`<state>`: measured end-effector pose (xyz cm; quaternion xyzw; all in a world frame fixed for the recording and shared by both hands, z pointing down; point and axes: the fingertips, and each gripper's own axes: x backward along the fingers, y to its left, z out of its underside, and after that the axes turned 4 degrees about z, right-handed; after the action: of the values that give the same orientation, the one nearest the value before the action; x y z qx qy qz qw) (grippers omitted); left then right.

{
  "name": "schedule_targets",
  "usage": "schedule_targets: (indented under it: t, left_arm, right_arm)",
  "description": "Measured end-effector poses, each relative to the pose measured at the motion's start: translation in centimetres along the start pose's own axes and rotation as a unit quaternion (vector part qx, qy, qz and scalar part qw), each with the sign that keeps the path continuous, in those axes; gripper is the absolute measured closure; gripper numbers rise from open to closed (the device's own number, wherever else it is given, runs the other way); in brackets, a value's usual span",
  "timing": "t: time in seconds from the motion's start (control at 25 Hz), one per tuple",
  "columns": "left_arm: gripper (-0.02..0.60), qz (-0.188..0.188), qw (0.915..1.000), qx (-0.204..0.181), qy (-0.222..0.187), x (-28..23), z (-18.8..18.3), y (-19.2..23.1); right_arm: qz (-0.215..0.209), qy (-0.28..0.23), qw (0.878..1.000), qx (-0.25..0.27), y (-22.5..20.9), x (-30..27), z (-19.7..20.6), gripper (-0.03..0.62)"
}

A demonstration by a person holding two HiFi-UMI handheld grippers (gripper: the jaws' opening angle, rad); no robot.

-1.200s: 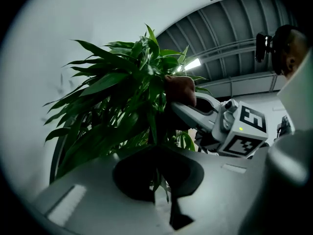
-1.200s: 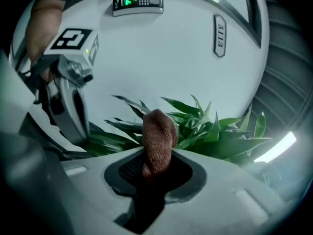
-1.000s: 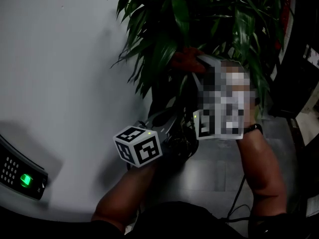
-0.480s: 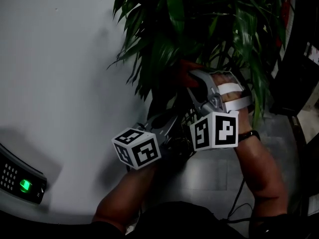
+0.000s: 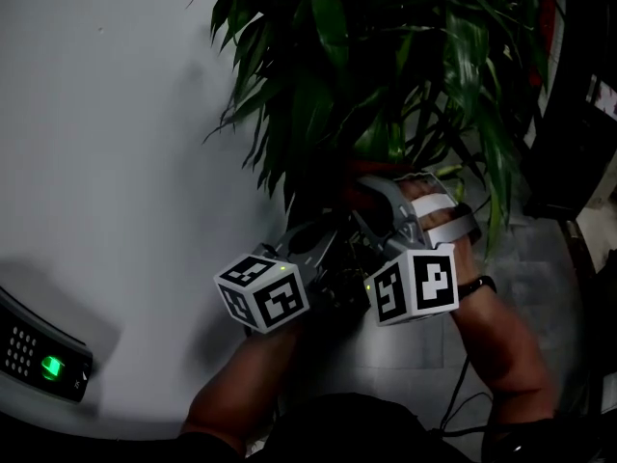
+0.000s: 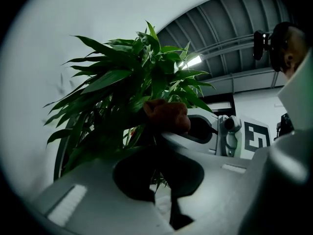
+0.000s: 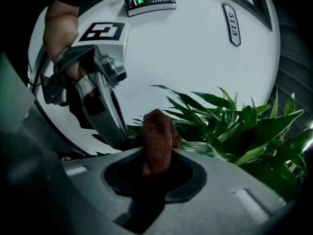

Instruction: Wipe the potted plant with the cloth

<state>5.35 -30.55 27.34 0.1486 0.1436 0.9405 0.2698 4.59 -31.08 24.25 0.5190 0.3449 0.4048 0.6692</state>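
The right gripper (image 7: 155,153) is clamped on a rust-brown cloth (image 7: 157,136), which bulges up out of its jaws as a knitted wad. The cloth sits low in the potted plant (image 5: 386,56), pressed among the long green leaves on the side nearest the person. The left gripper (image 6: 161,153) reaches in just beside it, at the plant's dark lower stems, with its jaws drawn narrow so only a thin slit shows. I cannot tell whether a leaf is pinched there. From that gripper's view the cloth hangs just above its jaw tips, against the foliage.

Behind the plant curves a white wall (image 5: 116,114). On it, well away from the leaves, are a keypad reader (image 7: 149,0) with a green light and an oval plate (image 7: 232,23) that seems to read "5113". Grey floor (image 5: 405,336) lies below the plant.
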Motion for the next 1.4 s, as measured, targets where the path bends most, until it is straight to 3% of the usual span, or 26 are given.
schedule_targets:
  t: [0.2, 0.6, 0.72, 0.96, 1.24, 1.4]
  left_arm:
    - [0.558, -0.014, 0.9995, -0.028, 0.002, 0.2, -0.2, 0.3]
    - [0.558, -0.012, 0.9995, -0.029, 0.001, 0.2, -0.3, 0.6]
    - [0.558, -0.009, 0.9995, -0.031, 0.002, 0.2, -0.3, 0.4]
    - [0.558, -0.006, 0.9994, -0.033, 0.003, -0.1, -0.2, 0.1]
    - [0.558, -0.005, 0.9992, -0.038, 0.004, -0.3, -0.3, -0.2]
    - [0.558, -0.012, 0.9985, -0.052, 0.006, -0.2, -0.4, -0.1]
  right_arm:
    - [-0.046, -0.007, 0.998, -0.032, 2.2, 1.0, -0.6, 0.523]
    - [-0.072, -0.019, 0.994, -0.074, 2.5, 4.3, -1.8, 0.523]
    - [-0.041, -0.026, 0.997, -0.06, 0.9, 5.7, -2.6, 0.523]
    - [0.082, -0.012, 0.997, -0.007, -5.1, 4.9, -2.5, 0.523]
    - [0.116, 0.011, 0.992, 0.042, -8.5, -0.1, -0.8, 0.523]
    - [0.122, 0.023, 0.991, 0.041, -10.4, -2.2, 0.6, 0.523]
